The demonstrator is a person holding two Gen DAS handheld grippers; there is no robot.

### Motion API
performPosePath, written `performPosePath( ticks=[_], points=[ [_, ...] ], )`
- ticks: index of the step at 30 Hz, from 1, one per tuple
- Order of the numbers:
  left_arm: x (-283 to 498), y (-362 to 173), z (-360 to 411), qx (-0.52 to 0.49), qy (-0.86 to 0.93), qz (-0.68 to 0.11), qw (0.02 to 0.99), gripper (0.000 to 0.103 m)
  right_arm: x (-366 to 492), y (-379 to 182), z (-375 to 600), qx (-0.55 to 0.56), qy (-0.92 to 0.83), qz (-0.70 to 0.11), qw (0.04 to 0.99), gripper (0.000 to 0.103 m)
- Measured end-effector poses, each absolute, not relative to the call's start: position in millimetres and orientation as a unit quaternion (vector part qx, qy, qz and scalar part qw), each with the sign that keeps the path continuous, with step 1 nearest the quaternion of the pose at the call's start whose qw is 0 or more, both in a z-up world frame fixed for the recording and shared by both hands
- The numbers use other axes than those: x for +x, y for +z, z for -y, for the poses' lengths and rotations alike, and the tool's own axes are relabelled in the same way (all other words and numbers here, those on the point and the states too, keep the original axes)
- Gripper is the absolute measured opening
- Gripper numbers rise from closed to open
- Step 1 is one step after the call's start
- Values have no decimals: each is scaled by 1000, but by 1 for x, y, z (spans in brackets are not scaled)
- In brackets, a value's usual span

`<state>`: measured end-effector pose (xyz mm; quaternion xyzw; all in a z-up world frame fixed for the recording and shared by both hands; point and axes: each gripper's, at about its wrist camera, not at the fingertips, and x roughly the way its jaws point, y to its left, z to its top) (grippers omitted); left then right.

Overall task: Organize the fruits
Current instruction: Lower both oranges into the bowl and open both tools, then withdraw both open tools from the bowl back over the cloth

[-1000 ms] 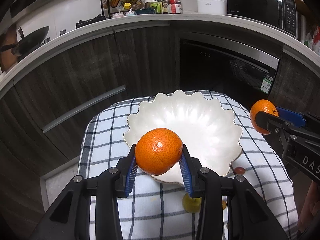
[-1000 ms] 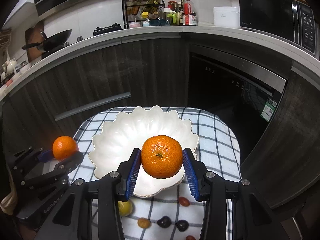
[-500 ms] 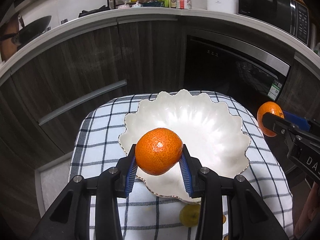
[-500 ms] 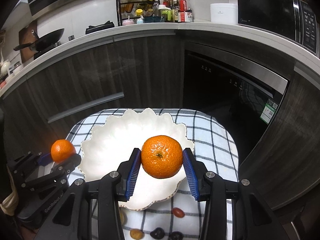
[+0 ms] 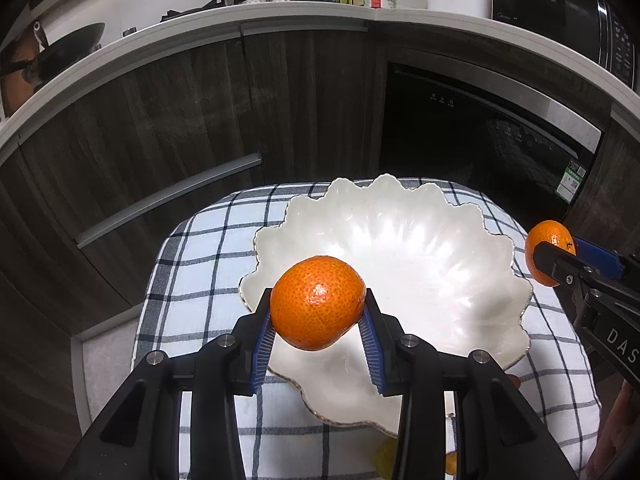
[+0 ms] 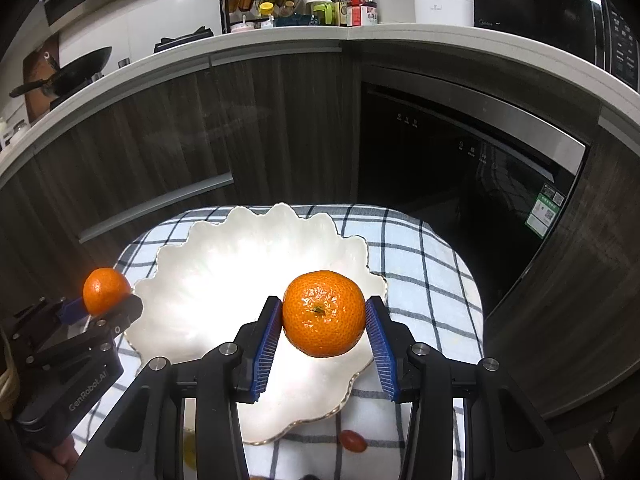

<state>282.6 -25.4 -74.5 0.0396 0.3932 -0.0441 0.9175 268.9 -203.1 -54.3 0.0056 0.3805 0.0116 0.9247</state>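
Mandarins ride one per gripper above the scalloped white bowl (image 5: 400, 248): left gripper (image 5: 318, 328) pinches the left mandarin (image 5: 318, 302), right gripper (image 6: 323, 332) the right mandarin (image 6: 323, 312). Light, soft-skinned and round, they probably want gentle pressure across the widest part.

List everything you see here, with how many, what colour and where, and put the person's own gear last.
mandarins: two, orange, one in each gripper over the bowl
bowl: one, white, scalloped, on the cloth
cloth: one, white with dark checks, under the bowl
small fruits: a few, red and yellow, on the cloth nearest the cameras
wok: one, black, counter far left
bottles and jars: several, mixed colours, counter back
microwave: one, black, counter right
left gripper: black, blue pads, shut on a mandarin
right gripper: black, blue pads, shut on a mandarin
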Motion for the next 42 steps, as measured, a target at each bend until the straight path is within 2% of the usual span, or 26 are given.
performPosePath(
  ticks=[21,22,25,28,30,32,42],
  points=[
    [305,-102,30,43,-39,-428,902,41,299,-87,202,11,14,-409,912,45],
    [305,-102,30,43,-39,-429,901,43,300,-88,203,12,15,-410,912,45],
    [304,-99,31,47,-39,-422,904,64,302,-89,204,19,16,-416,909,45],
    [305,-94,31,49,-37,-417,907,71,304,-90,206,33,26,-423,905,49],
    [306,-91,29,48,-34,-415,908,75,305,-89,207,34,18,-421,906,71],
    [305,-89,28,48,-30,-412,910,84,303,-85,208,34,10,-409,912,81],
    [302,-80,24,42,-23,-405,913,93,300,-70,206,17,-3,-394,919,82]
  ],
)
